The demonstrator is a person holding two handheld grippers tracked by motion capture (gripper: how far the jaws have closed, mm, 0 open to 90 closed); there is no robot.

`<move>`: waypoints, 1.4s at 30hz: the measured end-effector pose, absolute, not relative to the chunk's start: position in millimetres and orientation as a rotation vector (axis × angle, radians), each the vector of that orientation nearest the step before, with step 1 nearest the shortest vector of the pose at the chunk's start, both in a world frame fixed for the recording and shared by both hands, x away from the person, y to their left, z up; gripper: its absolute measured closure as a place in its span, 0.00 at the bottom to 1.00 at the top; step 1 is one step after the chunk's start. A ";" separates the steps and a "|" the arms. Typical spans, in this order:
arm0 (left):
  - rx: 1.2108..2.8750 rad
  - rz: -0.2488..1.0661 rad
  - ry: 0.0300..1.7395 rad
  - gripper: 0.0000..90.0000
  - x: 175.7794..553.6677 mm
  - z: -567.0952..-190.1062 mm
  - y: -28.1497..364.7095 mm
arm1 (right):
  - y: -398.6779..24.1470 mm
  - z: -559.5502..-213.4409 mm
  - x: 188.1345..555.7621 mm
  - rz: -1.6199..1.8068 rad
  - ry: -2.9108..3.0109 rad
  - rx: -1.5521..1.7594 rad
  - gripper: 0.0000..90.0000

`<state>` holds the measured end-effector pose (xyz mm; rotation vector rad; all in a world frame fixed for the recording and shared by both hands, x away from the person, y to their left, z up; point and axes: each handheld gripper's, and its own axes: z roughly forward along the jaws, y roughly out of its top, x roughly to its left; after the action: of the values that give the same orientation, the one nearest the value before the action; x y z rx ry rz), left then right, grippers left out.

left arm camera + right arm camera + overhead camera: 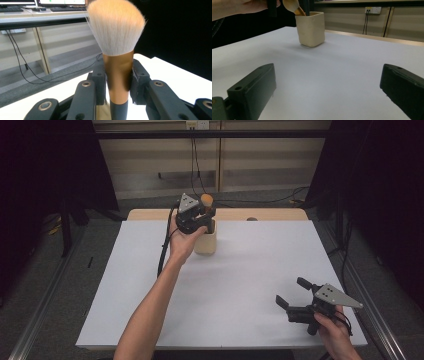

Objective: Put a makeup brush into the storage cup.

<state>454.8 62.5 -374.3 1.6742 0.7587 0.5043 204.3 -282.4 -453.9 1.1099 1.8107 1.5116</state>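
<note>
Left gripper (201, 216) is clamped on the makeup brush (117, 75) by its copper collar, bristles up – handle going into the cream cup (205, 241) at the far side. Right gripper (294, 294) sits near-right, jaws wide, holding nothing.

Copper-handled brush (117, 75), cream cup (310, 28)

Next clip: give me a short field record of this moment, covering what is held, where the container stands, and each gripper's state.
held thing: makeup brush, bristles up, clamped at its copper ferrule
holder: left gripper, shut on the brush
container: cream square cup, upright on the white table, towards the far edge
brush versus cup: handle end dips into the cup's mouth; whether it touches the bottom cannot be told
other hand: right gripper, jaws wide open, nothing between them, low near the table's near right corner
</note>
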 end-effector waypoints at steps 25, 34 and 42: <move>1.743 0.476 0.775 0.75 453.4 -393.2 56.5 | -282.5 -455.5 207.0 1.500 1.822 1.112 0.00; 1.755 0.521 0.769 0.47 451.0 -391.2 55.6 | -282.6 -455.4 207.0 1.503 1.824 1.110 0.00; 1.720 0.530 0.816 0.15 453.7 -388.8 65.5 | -283.1 -456.3 207.3 1.501 1.831 1.102 0.00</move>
<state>453.7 65.5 -388.8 1.7197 0.8161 0.5296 207.3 -283.1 -456.3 1.1023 1.8314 1.5009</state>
